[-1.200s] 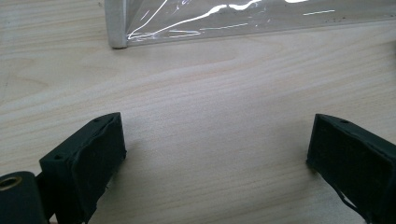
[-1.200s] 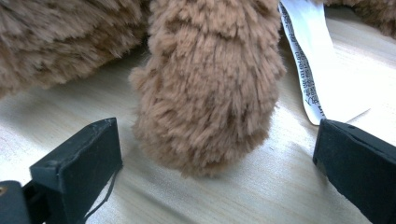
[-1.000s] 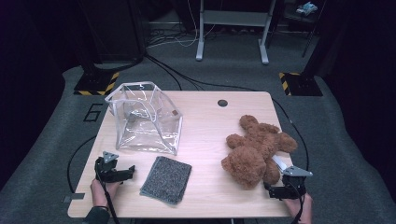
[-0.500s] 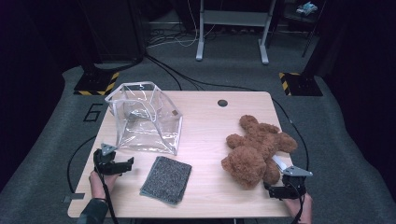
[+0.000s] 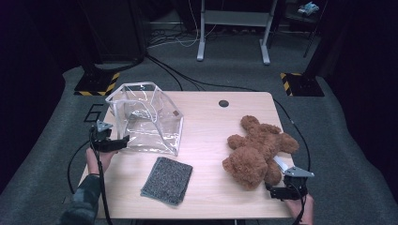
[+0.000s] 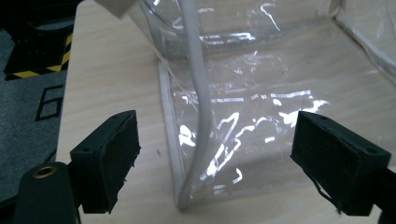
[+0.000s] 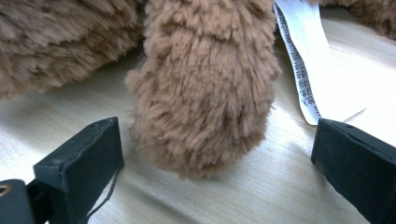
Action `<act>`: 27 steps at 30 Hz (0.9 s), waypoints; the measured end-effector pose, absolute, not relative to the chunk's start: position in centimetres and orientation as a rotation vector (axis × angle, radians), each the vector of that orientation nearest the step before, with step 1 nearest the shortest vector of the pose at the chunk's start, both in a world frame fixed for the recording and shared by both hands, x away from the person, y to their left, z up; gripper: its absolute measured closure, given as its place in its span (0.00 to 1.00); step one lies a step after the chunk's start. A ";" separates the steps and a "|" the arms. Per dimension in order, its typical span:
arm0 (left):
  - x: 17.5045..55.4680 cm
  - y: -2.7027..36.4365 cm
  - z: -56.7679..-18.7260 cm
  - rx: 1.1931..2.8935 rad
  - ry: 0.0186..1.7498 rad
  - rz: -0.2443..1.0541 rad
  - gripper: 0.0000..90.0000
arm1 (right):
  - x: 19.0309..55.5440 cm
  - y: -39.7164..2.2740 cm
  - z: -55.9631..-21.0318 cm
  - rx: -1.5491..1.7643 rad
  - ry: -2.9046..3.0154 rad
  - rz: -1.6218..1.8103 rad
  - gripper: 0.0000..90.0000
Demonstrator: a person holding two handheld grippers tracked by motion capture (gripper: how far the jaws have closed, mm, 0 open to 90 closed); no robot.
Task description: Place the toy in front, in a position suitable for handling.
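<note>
Wooden table [image 5: 211, 126]: clear plastic bag [image 5: 146, 117] standing open at left, its corner seam between the left gripper's [image 5: 123, 140] unclamped jaws, which have just been closing; brown teddy bear [image 5: 257, 151] lying at right, one leg just before the right gripper's [image 5: 271, 188] wide-open jaws; grey cloth [image 5: 167, 180] near front edge.
</note>
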State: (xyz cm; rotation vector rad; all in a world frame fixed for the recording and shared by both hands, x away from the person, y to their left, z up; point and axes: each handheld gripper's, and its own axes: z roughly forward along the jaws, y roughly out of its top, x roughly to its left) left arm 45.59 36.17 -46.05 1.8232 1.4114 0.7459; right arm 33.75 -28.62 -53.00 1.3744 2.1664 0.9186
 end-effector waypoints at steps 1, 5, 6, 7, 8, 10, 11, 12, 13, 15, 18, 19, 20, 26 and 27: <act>46.0 36.3 -45.8 1.814 1.411 0.749 0.24 | 33.7 -28.6 -53.0 1.375 2.167 0.919 0.02; 47.2 36.8 -45.3 1.809 1.380 0.719 0.36 | 33.7 -28.6 -53.0 1.375 2.166 0.919 0.02; 47.7 36.9 -45.5 1.798 1.410 0.738 0.39 | 33.7 -28.6 -53.0 1.376 2.165 0.919 0.02; 47.7 36.9 -45.5 1.798 1.410 0.738 0.44 | 33.7 -28.6 -53.0 1.376 2.165 0.919 0.02; 47.9 36.9 -45.6 1.805 1.411 0.738 0.44 | 33.7 -28.6 -53.0 1.376 2.165 0.918 0.02; 48.3 37.0 -46.2 1.808 1.424 0.714 0.53 | 33.7 -28.6 -53.0 1.378 2.162 0.920 0.02; 48.3 37.1 -46.3 1.796 1.418 0.690 0.61 | 33.7 -28.6 -53.0 1.379 2.162 0.919 0.02; 48.4 37.1 -46.4 1.800 1.403 0.672 0.66 | 33.7 -28.6 -53.0 1.379 2.163 0.919 0.02; 48.4 36.9 -46.5 1.790 1.392 0.674 0.74 | 33.7 -28.6 -53.0 1.378 2.164 0.919 0.02; 48.4 36.6 -46.4 1.797 1.396 0.697 0.85 | 33.7 -28.6 -53.0 1.379 2.163 0.918 0.02; 48.4 36.6 -46.5 1.755 1.423 0.706 0.93 | 33.7 -28.6 -53.0 1.377 2.163 0.919 0.02; 48.3 36.7 -46.4 1.761 1.428 0.704 0.95 | 33.7 -28.6 -53.0 1.379 2.163 0.918 0.02; 48.3 36.6 -46.4 1.751 1.433 0.715 0.95 | 33.7 -28.6 -53.0 1.378 2.163 0.918 0.02; 48.2 36.9 -46.4 1.731 1.473 0.753 0.96 | 33.7 -28.6 -53.0 1.377 2.162 0.919 0.02; 48.2 36.9 -46.4 1.731 1.473 0.753 0.96 | 33.7 -28.6 -53.0 1.377 2.162 0.919 0.02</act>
